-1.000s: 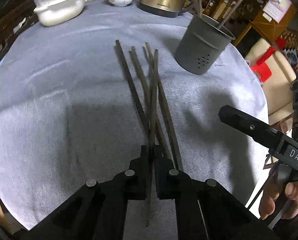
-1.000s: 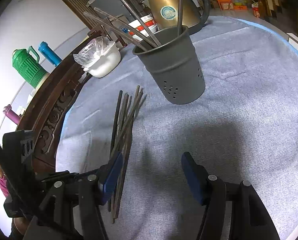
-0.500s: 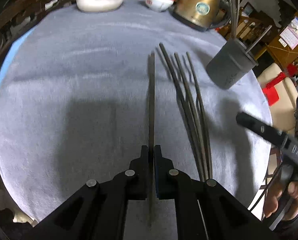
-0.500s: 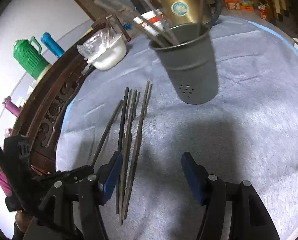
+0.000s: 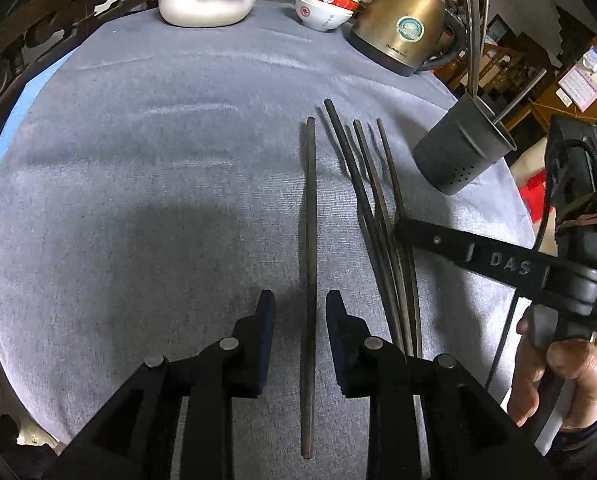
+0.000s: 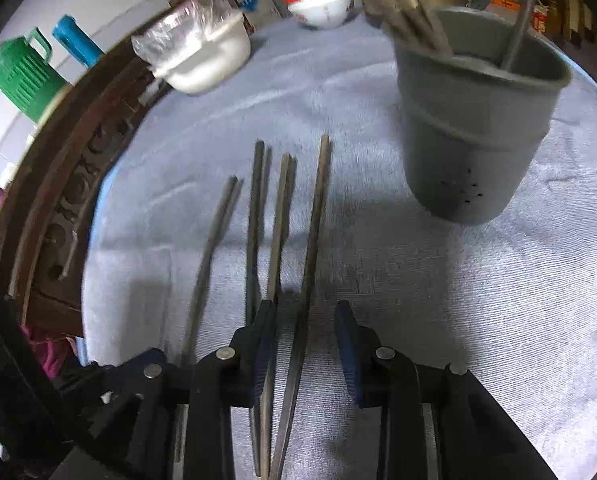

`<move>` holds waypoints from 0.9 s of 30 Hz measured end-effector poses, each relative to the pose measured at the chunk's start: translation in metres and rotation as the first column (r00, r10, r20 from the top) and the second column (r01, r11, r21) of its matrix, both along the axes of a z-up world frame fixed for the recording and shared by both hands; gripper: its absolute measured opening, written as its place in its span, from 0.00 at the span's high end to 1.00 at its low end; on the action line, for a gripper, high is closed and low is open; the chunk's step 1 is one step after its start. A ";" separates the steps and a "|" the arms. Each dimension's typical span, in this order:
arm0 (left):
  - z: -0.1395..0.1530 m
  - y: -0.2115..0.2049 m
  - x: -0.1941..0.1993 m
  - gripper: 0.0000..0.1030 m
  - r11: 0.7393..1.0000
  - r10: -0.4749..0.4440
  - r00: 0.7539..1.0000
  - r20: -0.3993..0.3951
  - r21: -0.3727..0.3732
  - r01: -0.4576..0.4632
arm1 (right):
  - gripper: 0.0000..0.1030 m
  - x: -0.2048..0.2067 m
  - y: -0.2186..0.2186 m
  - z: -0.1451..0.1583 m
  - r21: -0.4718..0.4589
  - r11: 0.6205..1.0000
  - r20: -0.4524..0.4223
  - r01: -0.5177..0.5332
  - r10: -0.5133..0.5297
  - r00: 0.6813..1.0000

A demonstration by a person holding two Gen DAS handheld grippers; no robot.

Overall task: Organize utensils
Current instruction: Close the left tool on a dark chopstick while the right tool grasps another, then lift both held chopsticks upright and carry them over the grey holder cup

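Several dark chopsticks lie on the grey cloth. One single chopstick [image 5: 309, 220] lies apart, straight between the open fingers of my left gripper [image 5: 299, 312], not gripped. Three others [image 5: 382, 216] lie in a bunch to its right. My right gripper [image 6: 304, 320] is open and straddles the rightmost chopstick [image 6: 312, 232] of that bunch; it shows in the left wrist view [image 5: 478, 258] too. The grey perforated holder [image 6: 474, 136] with chopsticks in it stands beyond, also in the left wrist view [image 5: 458, 156].
A brass kettle [image 5: 402, 32], a red-and-white bowl [image 5: 324, 8] and a white dish [image 5: 206, 0] covered in plastic stand at the table's far edge. A carved wooden rail [image 6: 58, 184] runs along the left. Green and blue jugs [image 6: 22, 72] stand beyond it.
My left gripper pulled one chopstick out of the bunch to the left, laid it down and opened. My right gripper moved in over the bunch and narrowed its opening.
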State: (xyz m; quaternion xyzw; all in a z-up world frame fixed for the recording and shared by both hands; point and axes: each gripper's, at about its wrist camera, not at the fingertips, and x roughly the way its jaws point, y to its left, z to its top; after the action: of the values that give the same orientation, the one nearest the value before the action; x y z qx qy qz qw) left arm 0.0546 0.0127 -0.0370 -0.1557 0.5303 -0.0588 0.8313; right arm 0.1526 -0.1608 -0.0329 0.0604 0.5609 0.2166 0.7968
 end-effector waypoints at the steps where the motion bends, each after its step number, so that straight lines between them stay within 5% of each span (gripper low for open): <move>1: -0.001 -0.002 0.001 0.74 1.000 -0.007 1.000 0.000 0.004 0.007 | 0.75 0.000 0.002 0.000 -0.018 1.000 0.013 0.000 0.000 1.000; 4: -0.002 -0.003 -0.001 0.75 1.000 -0.024 1.000 0.001 0.020 0.024 | 0.92 0.000 0.007 -0.003 -0.051 0.998 -0.015 -0.039 0.039 0.999; 7: -0.004 -0.002 0.003 0.89 1.000 -0.008 0.999 -0.032 0.005 0.008 | 0.93 -0.006 0.009 -0.001 -0.122 0.986 -0.008 -0.112 0.111 0.994; 12: -0.006 -0.001 0.004 0.91 0.999 -0.001 0.997 -0.079 -0.040 -0.002 | 0.92 -0.011 -0.006 -0.001 -0.180 0.970 -0.039 -0.165 0.161 0.986; 14: -0.003 0.002 0.008 0.85 0.999 0.007 0.996 -0.090 -0.052 -0.012 | 0.91 -0.011 -0.009 -0.002 -0.166 0.968 -0.065 -0.188 0.180 0.982; 17: 0.009 0.007 0.022 0.62 0.999 0.031 0.996 -0.078 -0.019 -0.033 | 0.90 -0.008 -0.012 0.001 -0.154 0.969 -0.069 -0.193 0.185 0.980; 24: 0.011 -0.012 0.073 0.62 0.993 -0.017 0.991 -0.135 0.117 0.033 | 0.90 0.017 0.000 -0.004 -0.168 0.974 -0.062 -0.154 0.145 0.987; 25: 0.004 -0.017 0.078 0.65 0.989 -0.027 0.985 -0.168 0.140 0.051 | 0.90 0.018 0.002 -0.005 -0.174 0.973 -0.053 -0.153 0.146 0.988; 26: -0.003 -0.021 0.080 0.88 0.987 -0.042 0.979 -0.198 0.143 0.071 | 0.90 0.019 0.005 -0.005 -0.196 0.969 -0.048 -0.154 0.147 0.988; 27: -0.002 -0.022 0.079 0.95 0.982 -0.034 0.983 -0.179 0.175 0.066 | 0.90 0.018 0.008 -0.005 -0.207 0.964 -0.048 -0.165 0.159 0.986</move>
State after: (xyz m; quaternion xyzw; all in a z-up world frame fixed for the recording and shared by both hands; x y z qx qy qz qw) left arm 0.1335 -0.0095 -0.0394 -0.0709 0.6081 -0.0175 0.7905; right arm 0.1706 -0.1530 -0.0377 -0.0668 0.5960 0.2195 0.7695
